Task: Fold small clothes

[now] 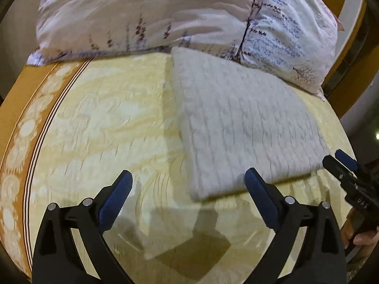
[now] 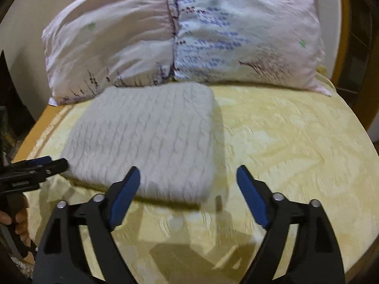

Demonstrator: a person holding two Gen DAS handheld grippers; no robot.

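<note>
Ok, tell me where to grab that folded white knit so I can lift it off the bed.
Take the folded white knit by its near edge, coming in low from the front. That edge faces both open grippers and lies thick and straight on the yellow bedspread; the far edge sits against the pillow.

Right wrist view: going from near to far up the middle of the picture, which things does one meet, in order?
Right claw, open, over the yellow bedspread → folded white knit → pillow at the far end.
</note>
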